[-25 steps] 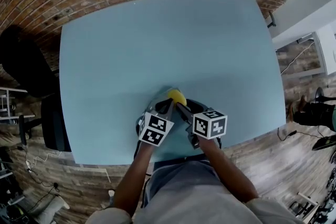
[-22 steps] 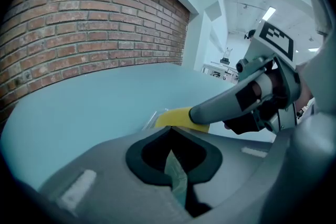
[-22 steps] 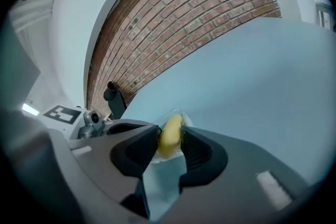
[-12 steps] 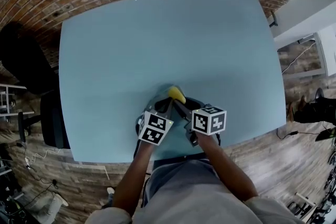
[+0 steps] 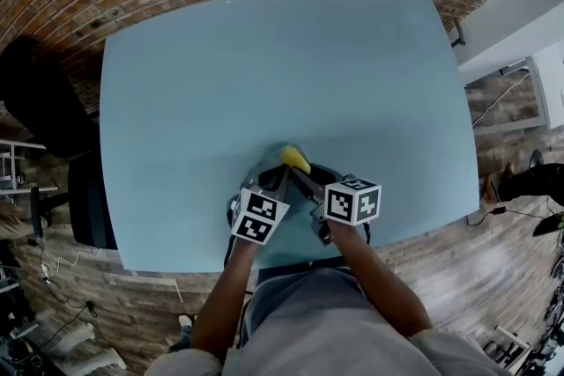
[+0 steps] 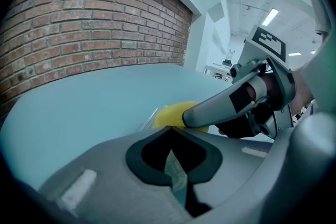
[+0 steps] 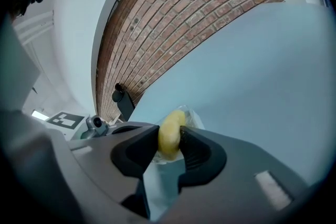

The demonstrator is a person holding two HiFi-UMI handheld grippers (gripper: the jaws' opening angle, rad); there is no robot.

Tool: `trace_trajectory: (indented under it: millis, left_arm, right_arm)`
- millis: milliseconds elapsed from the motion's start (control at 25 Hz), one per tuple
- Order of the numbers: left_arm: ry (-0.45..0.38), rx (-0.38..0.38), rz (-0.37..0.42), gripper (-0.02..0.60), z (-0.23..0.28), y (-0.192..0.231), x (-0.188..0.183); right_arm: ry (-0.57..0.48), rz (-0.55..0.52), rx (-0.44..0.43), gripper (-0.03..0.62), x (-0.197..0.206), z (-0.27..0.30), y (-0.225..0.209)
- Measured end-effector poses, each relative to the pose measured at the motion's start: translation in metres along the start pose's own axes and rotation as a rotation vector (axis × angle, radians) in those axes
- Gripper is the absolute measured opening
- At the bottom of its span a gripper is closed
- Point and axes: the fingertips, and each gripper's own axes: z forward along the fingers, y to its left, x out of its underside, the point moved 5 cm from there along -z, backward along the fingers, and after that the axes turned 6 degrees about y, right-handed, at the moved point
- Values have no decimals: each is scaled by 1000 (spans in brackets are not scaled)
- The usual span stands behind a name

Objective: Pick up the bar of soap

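Since a second ago the right tongs (image 7: pixel 169 140) have narrowed and are closing, with both pads now against the yellow bar of soap (image 7: pixel 169 134). The soap sits where it did, near the front edge of the counter (image 5: pixel 264 66), and little else has shifted. The left tongs (image 6: pixel 169 131) are together, with a thin clear strip in their seam that I cannot identify. In the head view the tools' own bodies cover part of the soap, so whether it rests on the counter cannot be told.

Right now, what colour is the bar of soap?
The bar of soap is yellow; the right gripper view shows it best.
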Motion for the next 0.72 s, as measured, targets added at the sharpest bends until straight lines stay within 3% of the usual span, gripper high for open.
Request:
trace_trajectory:
  millis: [720]
  left_arm:
    - [-41, -24, -69, 3, -13, -7, 1]
  right_arm:
    - [-17, 47, -52, 124, 3, -12, -2]
